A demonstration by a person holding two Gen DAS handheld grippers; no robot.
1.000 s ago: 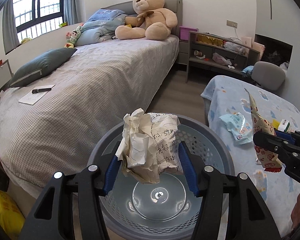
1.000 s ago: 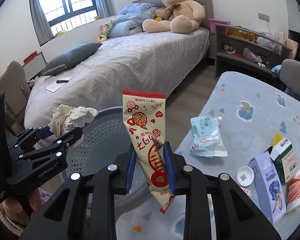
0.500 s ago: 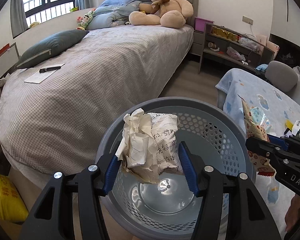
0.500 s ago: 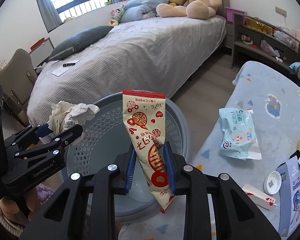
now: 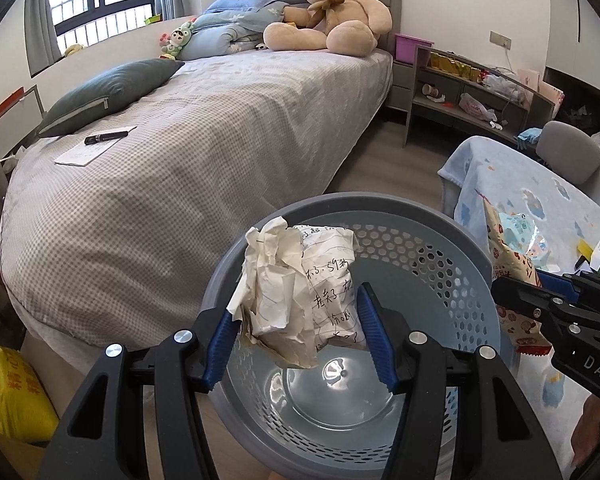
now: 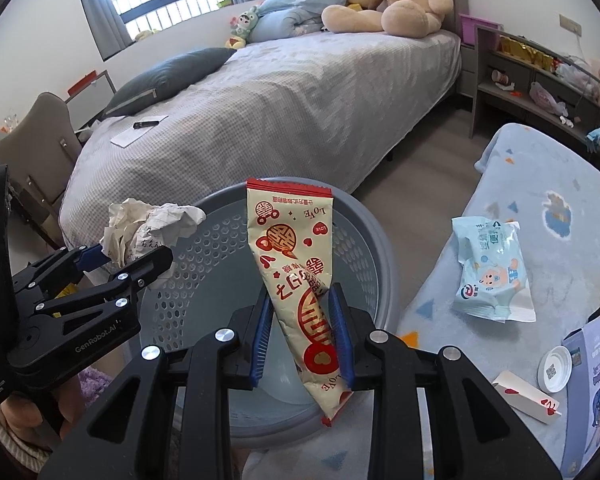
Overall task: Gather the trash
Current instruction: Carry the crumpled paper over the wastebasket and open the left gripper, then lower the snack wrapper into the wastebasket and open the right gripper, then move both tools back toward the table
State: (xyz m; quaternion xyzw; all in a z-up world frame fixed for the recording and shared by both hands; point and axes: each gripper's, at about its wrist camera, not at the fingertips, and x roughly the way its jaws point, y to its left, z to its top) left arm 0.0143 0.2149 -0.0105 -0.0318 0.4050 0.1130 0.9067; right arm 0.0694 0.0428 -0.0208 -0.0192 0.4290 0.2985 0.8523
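Note:
My left gripper (image 5: pixel 300 332) is shut on a crumpled ball of written paper (image 5: pixel 300 284) and holds it over the open grey perforated bin (image 5: pixel 440 248). It also shows in the right wrist view (image 6: pixel 100 264), with the paper ball (image 6: pixel 148 224) at the bin's left rim. My right gripper (image 6: pixel 302 328) holds a cream and red snack wrapper (image 6: pixel 296 264) between its blue pads over the bin (image 6: pixel 372 240); the jaws look slightly parted. The wrapper also shows in the left wrist view (image 5: pixel 508 264) at the bin's right rim.
A table with a blue patterned cloth (image 6: pixel 540 184) stands right of the bin, bearing a pale blue packet (image 6: pixel 490 268), a white cap (image 6: pixel 556 368), a small red-and-white carton (image 6: pixel 528 394) and boxes. A bed (image 5: pixel 200 140) lies behind. A yellow bag (image 5: pixel 8 396) sits low left.
Both grippers have moved forward and over the bin, which now fills more of each view. The right gripper's jaws look slightly wider around the wrapper than before.

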